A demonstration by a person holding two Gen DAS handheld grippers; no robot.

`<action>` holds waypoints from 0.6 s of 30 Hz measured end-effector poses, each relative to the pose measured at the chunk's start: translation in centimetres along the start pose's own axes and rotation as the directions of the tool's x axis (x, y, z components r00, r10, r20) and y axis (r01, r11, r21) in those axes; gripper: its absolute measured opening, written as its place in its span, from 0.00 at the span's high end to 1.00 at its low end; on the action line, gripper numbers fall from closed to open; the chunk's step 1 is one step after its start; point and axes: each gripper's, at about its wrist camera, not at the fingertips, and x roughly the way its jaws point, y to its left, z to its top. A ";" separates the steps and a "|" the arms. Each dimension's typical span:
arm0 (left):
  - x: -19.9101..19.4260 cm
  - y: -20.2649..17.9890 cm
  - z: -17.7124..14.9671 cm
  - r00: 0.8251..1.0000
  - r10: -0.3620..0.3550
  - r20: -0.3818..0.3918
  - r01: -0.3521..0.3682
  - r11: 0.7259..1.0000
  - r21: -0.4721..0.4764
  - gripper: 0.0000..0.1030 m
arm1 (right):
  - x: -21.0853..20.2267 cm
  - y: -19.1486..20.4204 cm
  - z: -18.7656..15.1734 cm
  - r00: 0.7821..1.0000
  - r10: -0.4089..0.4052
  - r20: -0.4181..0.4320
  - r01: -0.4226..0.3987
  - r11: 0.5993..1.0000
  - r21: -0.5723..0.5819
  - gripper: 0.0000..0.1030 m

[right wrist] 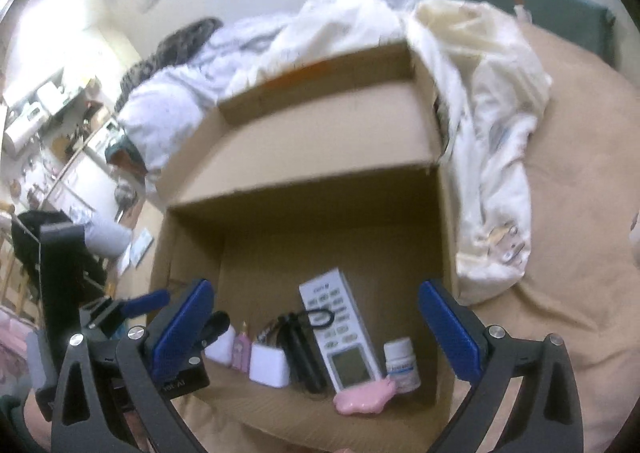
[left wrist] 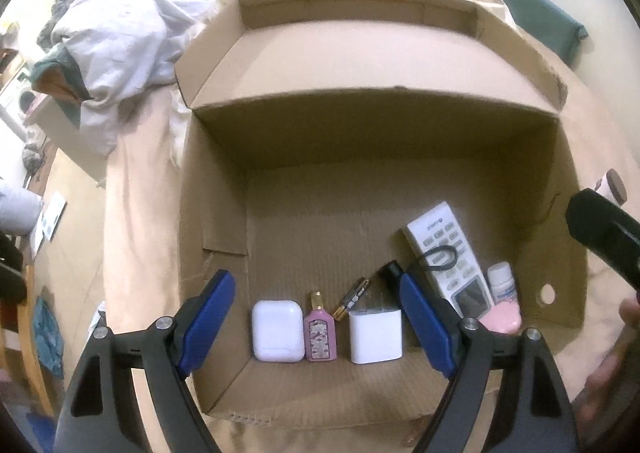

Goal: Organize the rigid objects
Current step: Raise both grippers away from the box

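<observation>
Both claws hang wide open with nothing in them. The left claw point(left wrist: 316, 313) hovers over the near edge of the cardboard box point(left wrist: 216, 157), and the row of things on the box floor lies right between and just ahead of its fingers: the white earbud case point(left wrist: 277, 331) nearest its left finger, then the pink perfume bottle point(left wrist: 320, 329), the white charger point(left wrist: 376, 335), and a battery point(left wrist: 354, 297) just behind them. Past its right finger lie a black folded thing point(left wrist: 394, 273), the remote point(left wrist: 450, 257), the small pill bottle point(left wrist: 502, 283) and a pink piece point(left wrist: 502, 317).

The right claw point(right wrist: 316, 327) frames the same row from the right side, with the remote point(right wrist: 340, 329) straight ahead.

The packing looks well along. A brown-capped bottle point(left wrist: 612, 185) shows beyond the box's right wall; fetching it seems the likely next move, and would call for swinging a claw out there.
</observation>
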 end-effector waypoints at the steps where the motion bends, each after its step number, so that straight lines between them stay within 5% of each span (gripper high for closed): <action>1: -0.2 0.0 0.0 1.000 -0.003 0.005 0.003 1.000 0.000 0.20 | -0.1 0.0 0.0 1.000 -0.001 -0.003 0.001 1.000 -0.001 0.00; 18: -5.0 0.4 -0.9 0.999 0.005 0.054 -0.006 0.999 0.033 0.20 | -4.3 2.1 -0.6 1.000 0.012 0.012 -0.011 0.999 -0.045 0.00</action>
